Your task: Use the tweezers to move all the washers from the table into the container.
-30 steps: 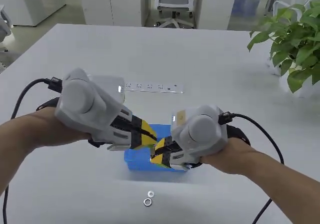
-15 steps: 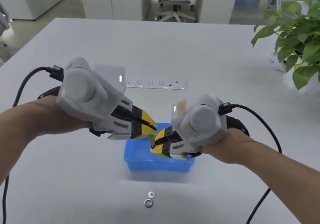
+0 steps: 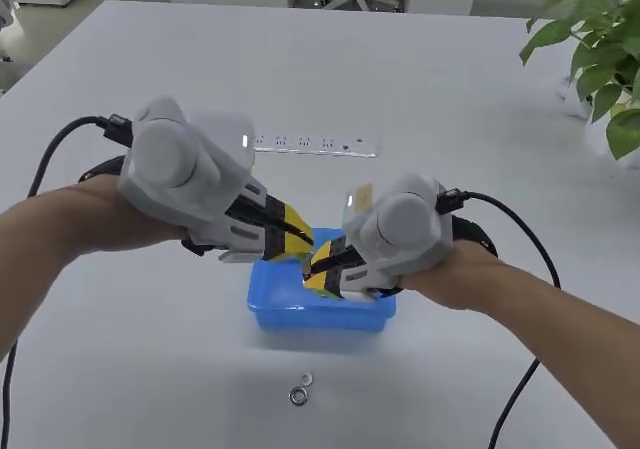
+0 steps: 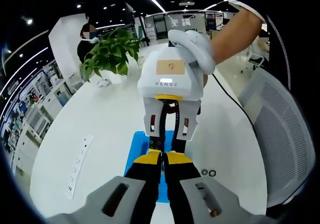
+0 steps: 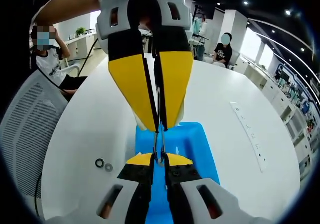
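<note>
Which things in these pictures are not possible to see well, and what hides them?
- Inside of the container: head view, the left gripper and right gripper cover it, so no washers inside can be counted.
- Tweezers tips: right gripper view, lost between the right gripper's jaws; a held washer would be too small to tell.
- Loose washers: head view, too small for detail.

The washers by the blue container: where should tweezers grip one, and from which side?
Likely from above: each washer lies flat on the table. Put one tip in the hole, one outside the rim, away from its neighbour.
</note>
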